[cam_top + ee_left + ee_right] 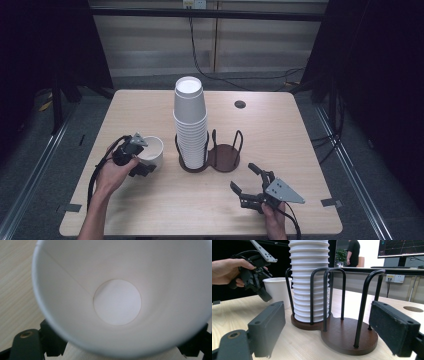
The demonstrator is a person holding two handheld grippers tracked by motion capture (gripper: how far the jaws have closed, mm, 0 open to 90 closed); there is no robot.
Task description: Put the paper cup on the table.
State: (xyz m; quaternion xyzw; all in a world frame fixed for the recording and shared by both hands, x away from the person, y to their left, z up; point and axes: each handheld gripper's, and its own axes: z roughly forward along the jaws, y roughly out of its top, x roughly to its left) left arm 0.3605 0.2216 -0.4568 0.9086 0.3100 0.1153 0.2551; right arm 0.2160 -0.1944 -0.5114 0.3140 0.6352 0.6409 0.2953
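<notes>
A single white paper cup (154,149) stands upright on the left half of the wooden table (150,200). My left gripper (145,156) is open around it, one jaw on each side; whether they touch it I cannot tell. The left gripper view looks down into that cup (117,302). A tall stack of white cups (190,120) fills the left ring of a dark two-ring holder (225,157); its right ring is empty. My right gripper (243,176) is open near the front edge, nothing between its jaws, and faces the holder (349,337), the stack (309,277), the cup (277,290) and the left gripper (262,287).
A round cable hole (240,104) lies in the table's far right part. Tape marks sit at the front left corner (70,207) and front right corner (330,202). A cable trails from each gripper toward the front edge.
</notes>
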